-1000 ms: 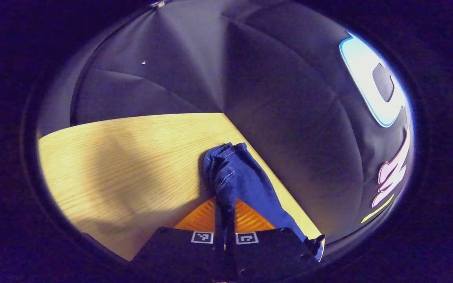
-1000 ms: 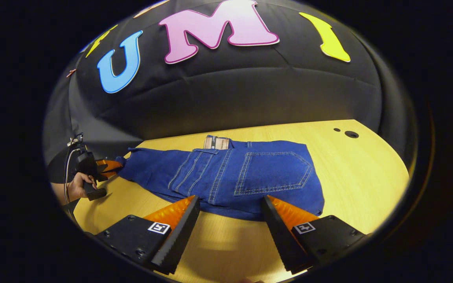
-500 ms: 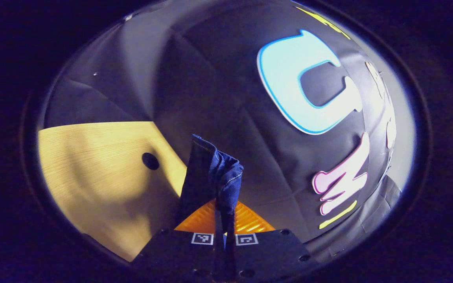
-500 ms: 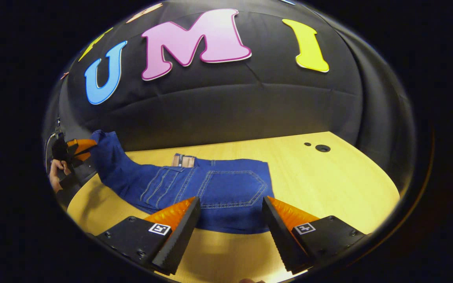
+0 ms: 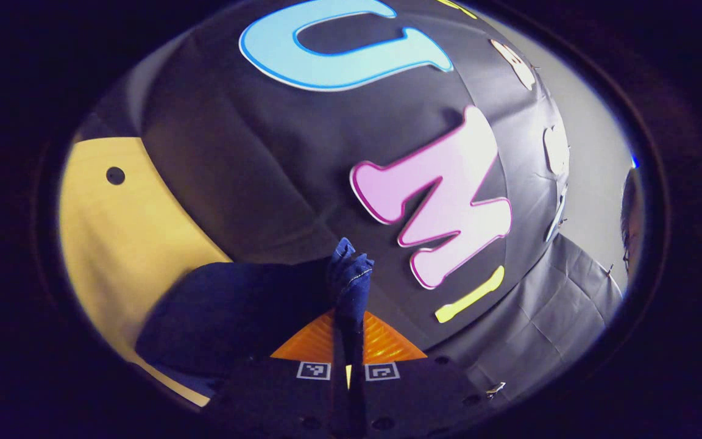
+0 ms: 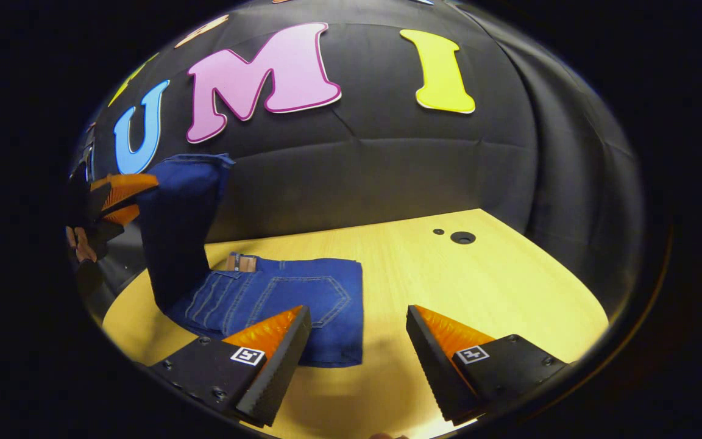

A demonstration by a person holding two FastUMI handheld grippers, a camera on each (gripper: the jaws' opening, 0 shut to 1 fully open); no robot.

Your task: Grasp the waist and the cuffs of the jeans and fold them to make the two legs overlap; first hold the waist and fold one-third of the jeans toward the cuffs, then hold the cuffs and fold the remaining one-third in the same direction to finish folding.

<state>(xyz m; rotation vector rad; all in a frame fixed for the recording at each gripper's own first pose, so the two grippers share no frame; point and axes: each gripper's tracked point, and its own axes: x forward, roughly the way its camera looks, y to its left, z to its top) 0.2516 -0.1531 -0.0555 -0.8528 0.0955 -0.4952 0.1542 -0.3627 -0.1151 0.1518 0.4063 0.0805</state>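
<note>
Left gripper (image 5: 348, 317) pinching cuffs (image 5: 350, 274), raised above table (image 6: 448, 274) at 9 o'clock in right gripper view, judged ready for last fold over waist part. Right gripper (image 6: 357, 353) spread, free, near table edge. Jeans (image 6: 278, 299): dark denim, folded waist section flat at 7 o'clock, back pocket up, leg hanging slack

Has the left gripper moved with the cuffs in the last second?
Yes. In the right gripper view the left gripper has lifted the cuffs off the table, up against the booth wall.
</note>
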